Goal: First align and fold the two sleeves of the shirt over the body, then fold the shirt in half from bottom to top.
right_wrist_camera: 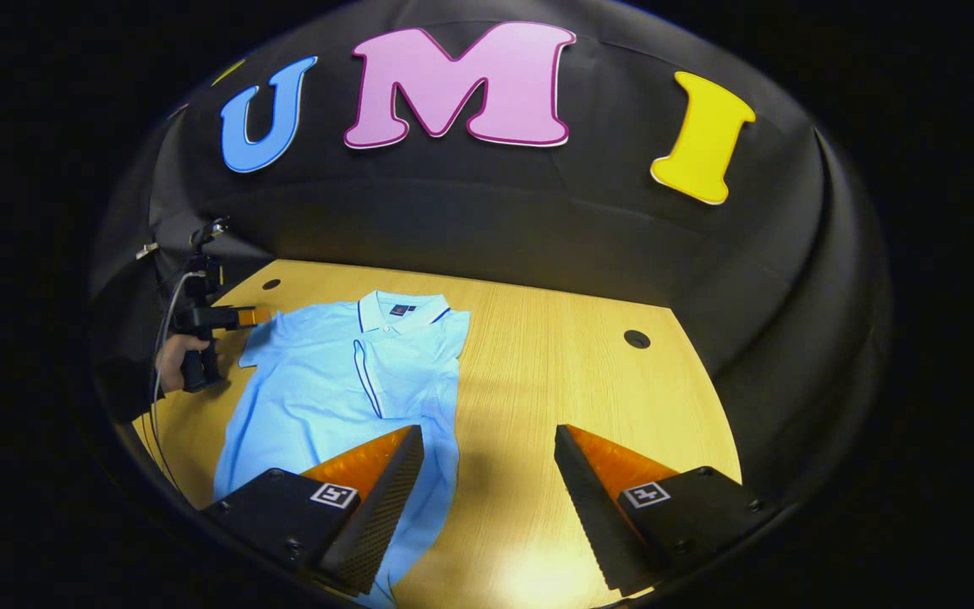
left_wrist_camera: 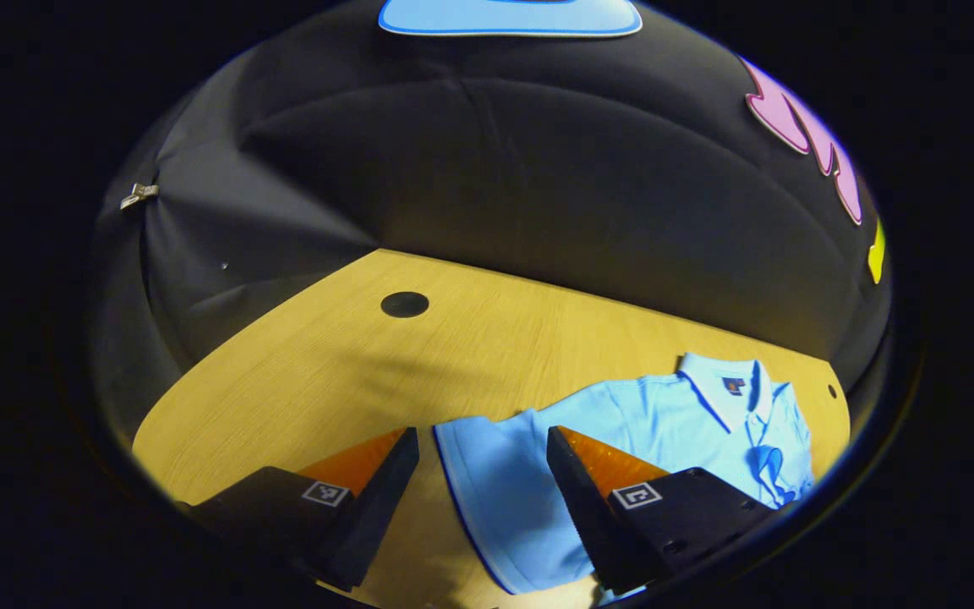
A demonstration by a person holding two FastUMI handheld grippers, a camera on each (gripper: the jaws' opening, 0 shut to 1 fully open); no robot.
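A light blue polo shirt [right_wrist_camera: 326, 397] lies flat on the wooden table [right_wrist_camera: 555, 397], its collar [right_wrist_camera: 402, 309] toward the wall. In the right gripper view, the sleeve on its right side seems folded over the body, with the dark-trimmed hem [right_wrist_camera: 369, 381] near the middle. The other sleeve [left_wrist_camera: 495, 499] is spread out to the side. My left gripper [left_wrist_camera: 482, 433] is open, low over that sleeve, whose hem lies between the fingers. It also appears far left as the left gripper [right_wrist_camera: 238, 317], held by a hand [right_wrist_camera: 170, 364]. My right gripper [right_wrist_camera: 487, 448] is open above the shirt's right edge, holding nothing.
The black cloth wall curves around the back of the table. Round dark holes [left_wrist_camera: 404, 304] [right_wrist_camera: 637, 339] sit in the tabletop. Bare wood [right_wrist_camera: 588, 381] stretches to the right of the shirt. A cable [right_wrist_camera: 161, 338] hangs from the far gripper.
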